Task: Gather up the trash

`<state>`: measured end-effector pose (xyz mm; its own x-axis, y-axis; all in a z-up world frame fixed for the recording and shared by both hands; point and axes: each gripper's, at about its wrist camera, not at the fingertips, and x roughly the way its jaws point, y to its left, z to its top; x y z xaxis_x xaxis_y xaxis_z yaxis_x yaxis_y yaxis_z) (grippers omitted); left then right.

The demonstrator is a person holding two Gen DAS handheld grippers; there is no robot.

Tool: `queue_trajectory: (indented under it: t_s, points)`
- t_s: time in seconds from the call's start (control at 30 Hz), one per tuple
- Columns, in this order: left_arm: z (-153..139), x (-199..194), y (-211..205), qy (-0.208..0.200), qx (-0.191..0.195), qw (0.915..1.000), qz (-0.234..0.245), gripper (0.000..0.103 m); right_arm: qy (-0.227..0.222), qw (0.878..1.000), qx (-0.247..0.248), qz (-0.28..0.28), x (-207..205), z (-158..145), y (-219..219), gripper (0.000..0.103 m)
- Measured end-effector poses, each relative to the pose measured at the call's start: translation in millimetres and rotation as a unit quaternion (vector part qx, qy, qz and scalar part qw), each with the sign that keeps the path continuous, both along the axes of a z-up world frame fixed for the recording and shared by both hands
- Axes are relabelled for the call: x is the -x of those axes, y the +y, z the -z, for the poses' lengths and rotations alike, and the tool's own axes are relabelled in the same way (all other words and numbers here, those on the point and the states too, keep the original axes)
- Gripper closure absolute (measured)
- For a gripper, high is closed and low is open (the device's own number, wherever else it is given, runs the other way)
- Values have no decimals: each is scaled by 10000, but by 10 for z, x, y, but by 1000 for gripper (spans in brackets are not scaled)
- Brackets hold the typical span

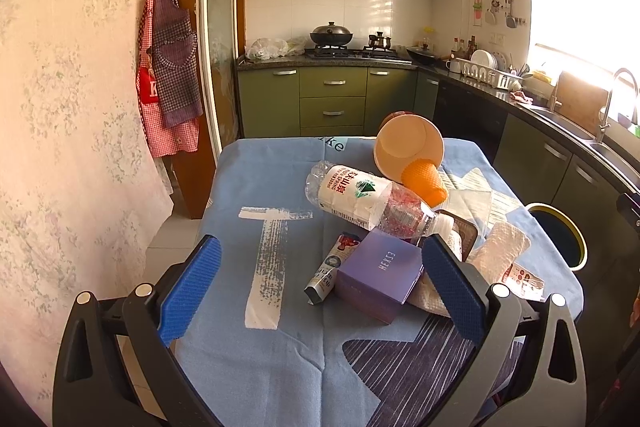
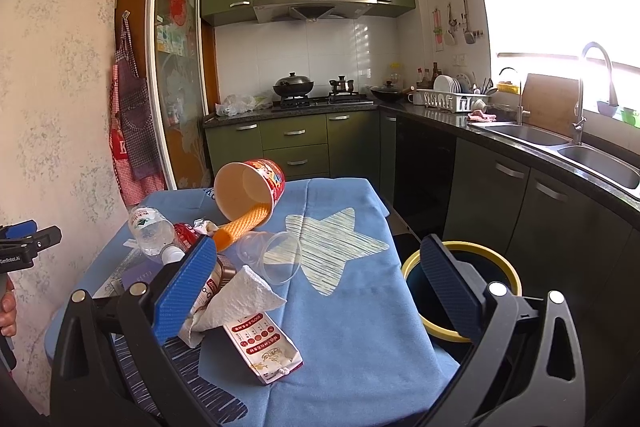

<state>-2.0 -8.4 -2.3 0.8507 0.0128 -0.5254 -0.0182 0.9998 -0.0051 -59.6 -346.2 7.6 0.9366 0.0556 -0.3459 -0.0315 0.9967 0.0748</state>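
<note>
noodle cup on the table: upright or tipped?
Tipped. The noodle cup lies on its side on the blue cloth, open mouth facing the camera, an orange cup against its rim.

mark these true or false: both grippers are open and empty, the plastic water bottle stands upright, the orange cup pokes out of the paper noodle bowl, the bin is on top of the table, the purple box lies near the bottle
1. Both the left gripper and the right gripper are open and empty. True.
2. The clear plastic water bottle stands upright. False: it lies on its side.
3. The ribbed orange cup pokes out of the tipped paper noodle bowl. True.
4. The yellow-rimmed round bin sits on the blue-clothed table. False: it stands beside the table, lower down.
5. The purple cardboard box lies near the bottle. True.
</note>
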Motion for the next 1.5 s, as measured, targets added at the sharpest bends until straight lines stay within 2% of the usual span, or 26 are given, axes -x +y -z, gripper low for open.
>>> queue_trajectory:
  t_s: [1.5]
  points:
    - [15,-71,22,131,-3,9999,26,4,91,10000,-17,18,-60,103,-13,6]
